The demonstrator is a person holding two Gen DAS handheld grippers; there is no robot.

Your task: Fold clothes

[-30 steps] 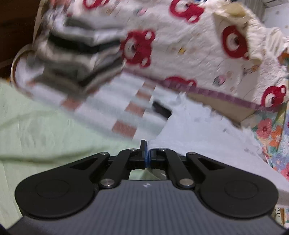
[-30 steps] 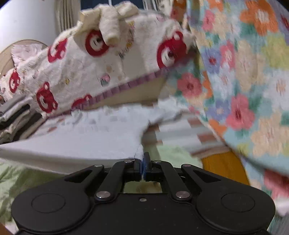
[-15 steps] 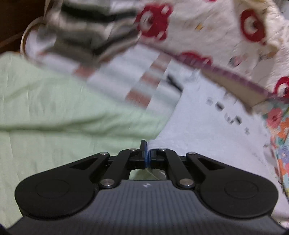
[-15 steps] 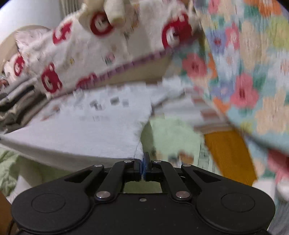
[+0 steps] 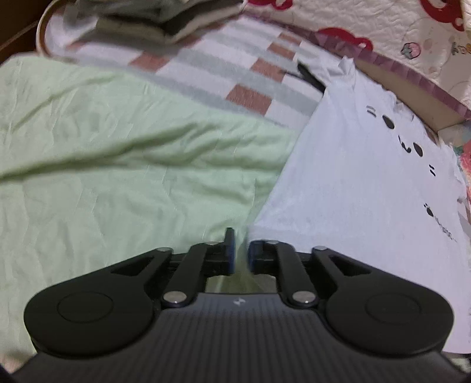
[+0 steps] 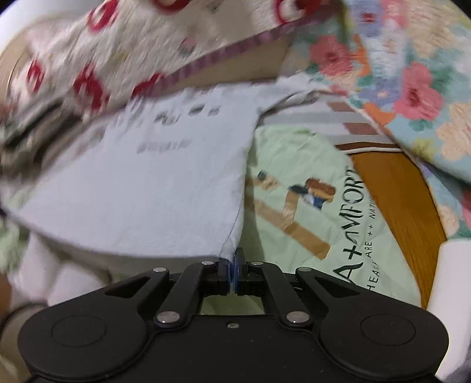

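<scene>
A white T-shirt (image 5: 362, 182) with small black print lies spread over the pale green sheet (image 5: 117, 165). My left gripper (image 5: 240, 250) stands slightly open at the shirt's near left corner, and the cloth edge lies beside its right finger, outside the jaws. In the right wrist view the same white T-shirt (image 6: 153, 176) stretches away to the left. My right gripper (image 6: 233, 266) is shut on the shirt's near right corner.
A pile of folded striped clothes (image 5: 153, 14) sits at the far left on a checked blanket (image 5: 235, 73). A bear-print quilt (image 5: 382, 26) lies behind the shirt. A flowered quilt (image 6: 412, 73) and an orange panel (image 6: 394, 206) lie at the right.
Both grippers have come down toward the bed with the shirt, which now lies flatter. My left gripper has opened a little and let go of the shirt corner.
</scene>
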